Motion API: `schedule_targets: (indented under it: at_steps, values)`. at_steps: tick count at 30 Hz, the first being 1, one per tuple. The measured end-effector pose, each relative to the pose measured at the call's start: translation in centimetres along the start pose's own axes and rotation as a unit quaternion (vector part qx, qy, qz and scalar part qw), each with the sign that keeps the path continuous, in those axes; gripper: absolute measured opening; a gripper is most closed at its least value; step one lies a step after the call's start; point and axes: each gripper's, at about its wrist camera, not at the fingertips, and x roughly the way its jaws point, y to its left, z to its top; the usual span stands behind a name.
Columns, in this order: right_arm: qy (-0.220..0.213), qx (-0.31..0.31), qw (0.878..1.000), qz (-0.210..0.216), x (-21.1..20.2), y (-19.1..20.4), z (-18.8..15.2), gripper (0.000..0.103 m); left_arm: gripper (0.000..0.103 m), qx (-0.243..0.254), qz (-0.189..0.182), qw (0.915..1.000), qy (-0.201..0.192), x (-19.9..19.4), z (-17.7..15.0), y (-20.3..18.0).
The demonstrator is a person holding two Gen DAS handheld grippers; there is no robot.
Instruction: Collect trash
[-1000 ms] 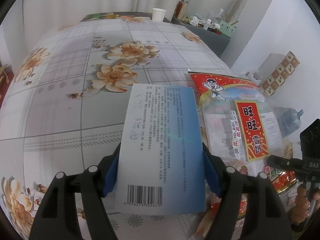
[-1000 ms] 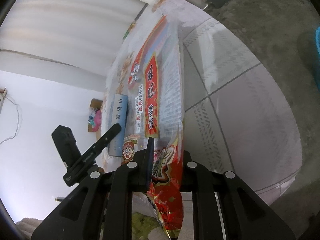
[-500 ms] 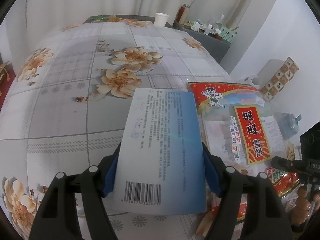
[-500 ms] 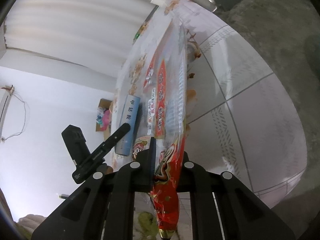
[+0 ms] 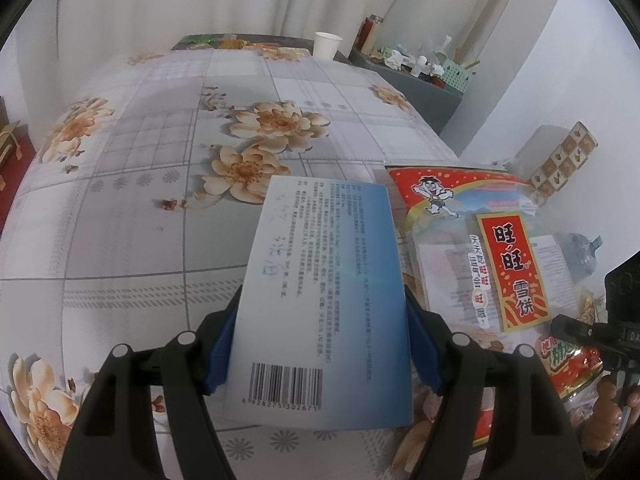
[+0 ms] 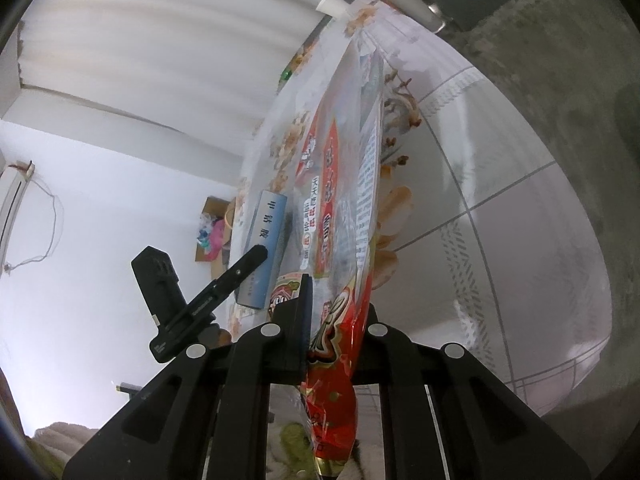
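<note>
My left gripper (image 5: 320,344) is shut on a flat blue-and-white box (image 5: 324,300) with a barcode, held above the flowered tablecloth (image 5: 160,184). To its right hangs a large red-and-clear snack bag (image 5: 492,256). My right gripper (image 6: 334,312) is shut on that snack bag (image 6: 344,184) at its lower red end, and the bag stands edge-on along the table's side. In the right wrist view the blue box (image 6: 266,248) and the left gripper's finger (image 6: 244,268) lie left of the bag.
A white paper cup (image 5: 326,45) stands at the table's far edge. A grey side shelf (image 5: 416,84) with bottles and clutter is at the back right. A water jug (image 5: 580,252) sits on the floor behind the bag. A concrete floor (image 6: 560,60) lies beside the table.
Both grippers have kept their holds. The left view has tilted up slightly, showing more of the far table. The snack bag has swung more upright and closer to the table edge in the right view.
</note>
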Motion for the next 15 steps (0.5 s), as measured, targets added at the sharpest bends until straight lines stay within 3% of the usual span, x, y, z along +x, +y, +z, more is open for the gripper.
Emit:
schedule_targets:
  at_steps: [15]
  values:
    - [-0.030, -0.007, 0.999, 0.014, -2.1, -0.4, -1.0, 0.010, 0.070, 0.011, -0.002, 0.9996, -0.024, -2.6, 0.8, -1.2]
